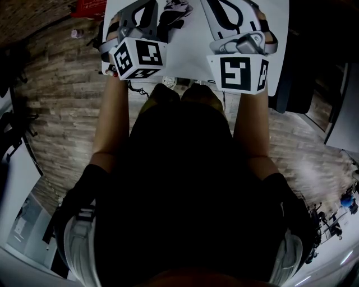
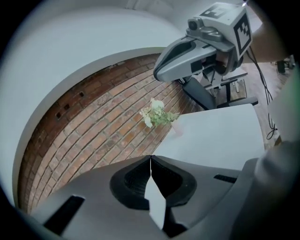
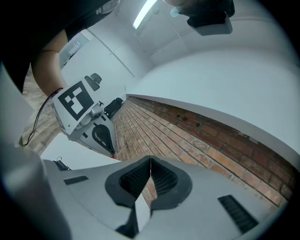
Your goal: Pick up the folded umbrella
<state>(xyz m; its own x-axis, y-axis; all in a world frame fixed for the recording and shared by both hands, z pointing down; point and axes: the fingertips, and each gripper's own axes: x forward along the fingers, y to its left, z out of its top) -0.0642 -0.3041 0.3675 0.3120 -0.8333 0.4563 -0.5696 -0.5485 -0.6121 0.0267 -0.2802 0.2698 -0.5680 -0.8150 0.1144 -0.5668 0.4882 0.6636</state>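
In the head view both grippers are held out over a white table (image 1: 188, 56). My left gripper (image 1: 139, 12) and right gripper (image 1: 235, 11) sit side by side, each with its marker cube towards me. A dark, partly patterned object (image 1: 173, 14) lies on the table between them; I cannot tell if it is the folded umbrella. The left gripper (image 2: 150, 158) has its jaws shut with nothing between them. The right gripper (image 3: 150, 160) is also shut and empty. A small black piece (image 3: 60, 164) shows on the table's edge in the right gripper view.
A brick wall (image 2: 103, 122) rises behind the table (image 2: 220, 136), below a white wall. A small bunch of pale flowers (image 2: 157, 112) stands at the table's far corner. A black stand (image 2: 220, 91) is behind the right gripper (image 2: 206, 42). The floor (image 1: 61, 95) is brick-patterned.
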